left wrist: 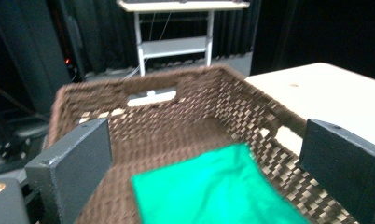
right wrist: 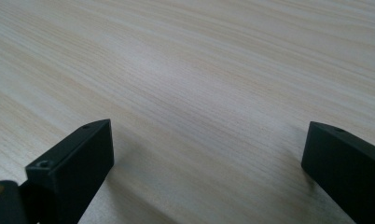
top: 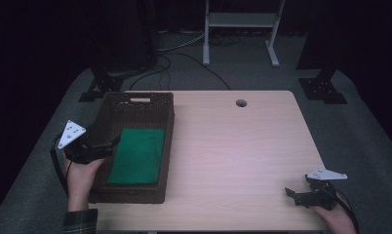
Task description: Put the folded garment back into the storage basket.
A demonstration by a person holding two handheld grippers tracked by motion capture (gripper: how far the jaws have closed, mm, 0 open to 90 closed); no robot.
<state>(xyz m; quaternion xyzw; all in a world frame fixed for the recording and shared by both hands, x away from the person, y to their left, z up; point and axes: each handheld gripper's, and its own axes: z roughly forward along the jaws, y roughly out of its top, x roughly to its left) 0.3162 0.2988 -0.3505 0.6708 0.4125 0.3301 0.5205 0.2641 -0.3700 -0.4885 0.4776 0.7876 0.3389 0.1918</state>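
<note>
Left claw (left wrist: 206, 158), jaws apart and empty, hovers over the basket (top: 135, 105); green cloth (top: 138, 156) lies flat inside. Right claw (top: 301, 195) rests apart on the table (top: 233, 146). Placement looks complete.

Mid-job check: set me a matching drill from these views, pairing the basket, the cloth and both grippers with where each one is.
Things:
1. green cloth
2. wicker basket
3. left gripper
4. right gripper

Places:
A. low over bare tabletop at the near right corner
B. on the table's left side
C. flat on the basket floor
D. over the basket's left wall

Pairs: 1-C, 2-B, 3-D, 4-A
</note>
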